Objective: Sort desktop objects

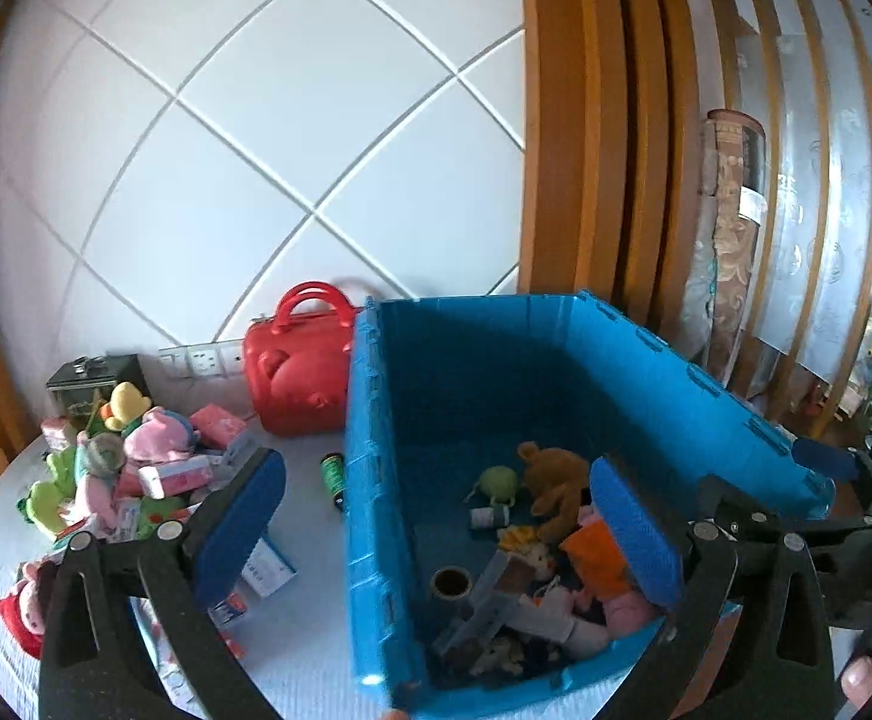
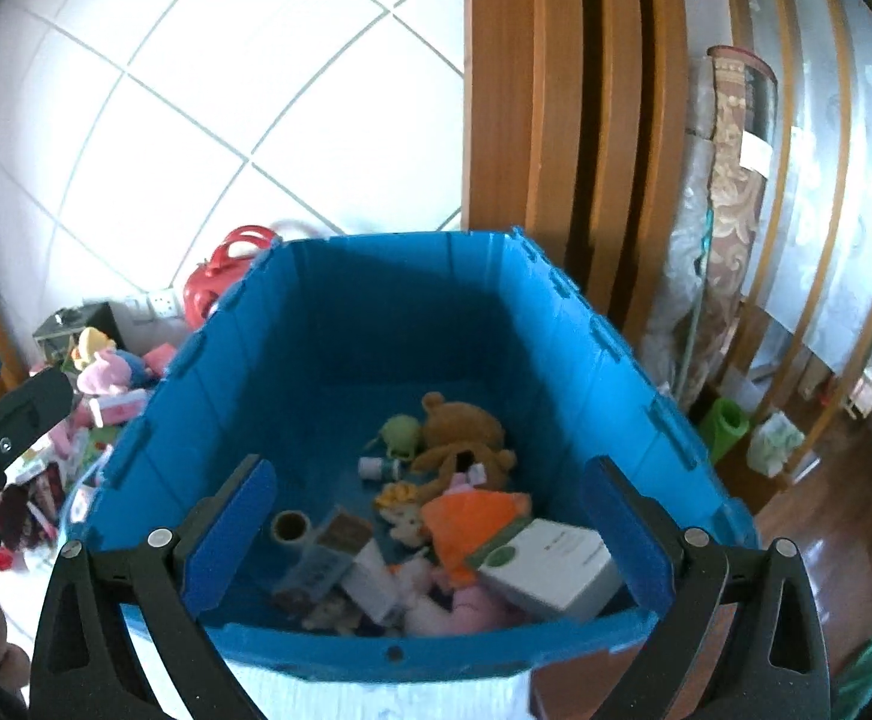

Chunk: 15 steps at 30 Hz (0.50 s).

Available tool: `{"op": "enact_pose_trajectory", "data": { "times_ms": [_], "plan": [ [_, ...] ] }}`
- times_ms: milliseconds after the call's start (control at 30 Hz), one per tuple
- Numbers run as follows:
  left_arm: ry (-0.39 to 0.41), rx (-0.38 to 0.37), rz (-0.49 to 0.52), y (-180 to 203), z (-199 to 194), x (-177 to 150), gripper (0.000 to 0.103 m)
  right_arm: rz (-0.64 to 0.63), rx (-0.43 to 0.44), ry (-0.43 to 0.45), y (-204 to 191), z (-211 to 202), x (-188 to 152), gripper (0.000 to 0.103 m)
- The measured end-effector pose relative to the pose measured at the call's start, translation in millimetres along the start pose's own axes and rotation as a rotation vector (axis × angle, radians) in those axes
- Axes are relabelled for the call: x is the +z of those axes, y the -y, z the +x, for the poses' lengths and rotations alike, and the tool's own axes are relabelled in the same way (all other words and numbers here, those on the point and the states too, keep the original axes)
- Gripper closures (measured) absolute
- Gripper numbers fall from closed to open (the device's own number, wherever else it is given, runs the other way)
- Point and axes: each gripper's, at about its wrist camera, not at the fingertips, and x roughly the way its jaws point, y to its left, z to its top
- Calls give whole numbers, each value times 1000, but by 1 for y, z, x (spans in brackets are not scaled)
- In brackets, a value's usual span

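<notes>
A blue plastic bin [image 1: 369,480] stands on the white table; it also shows in the right wrist view [image 2: 153,420]. Inside lie a brown teddy bear [image 2: 460,432], an orange cloth [image 2: 472,516], a tape roll [image 2: 290,527] and a white box [image 2: 550,564], which looks blurred. My left gripper [image 1: 436,534] is open and empty, straddling the bin's left wall. My right gripper [image 2: 429,534] is open and empty above the bin's near end. A pile of plush toys and small boxes [image 1: 135,468] lies left of the bin.
A red toy handbag [image 1: 297,372] stands against the tiled wall behind the pile. A green bottle [image 1: 332,480] lies beside the bin. A dark box [image 1: 93,384] sits at the far left. Wooden frames and a rolled rug [image 2: 730,192] are to the right.
</notes>
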Motion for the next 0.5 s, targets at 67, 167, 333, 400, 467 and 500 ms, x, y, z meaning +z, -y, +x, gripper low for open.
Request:
{"op": "enact_pose_trajectory", "data": {
  "times_ms": [67,167,333,400,467,500],
  "plan": [
    [-2,1,14,-6,-8,-4,0,-4,-6,-2,-12,-6,-6,0],
    [-31,5,29,-18,-17,-9,0,7,-30,-4,-27,-15,-15,0],
    [-89,3,37,-46,-23,-23,0,29,-14,-5,-55,-31,-23,0],
    [-96,4,37,-58,-27,-27,0,22,-35,7,-69,-37,-25,0],
    [-95,-3,37,-70,-32,-29,0,25,-43,11,-81,-40,-26,0],
    [-92,-9,39,-74,-34,-30,0,28,-48,13,-87,-42,-27,0]
  ]
}}
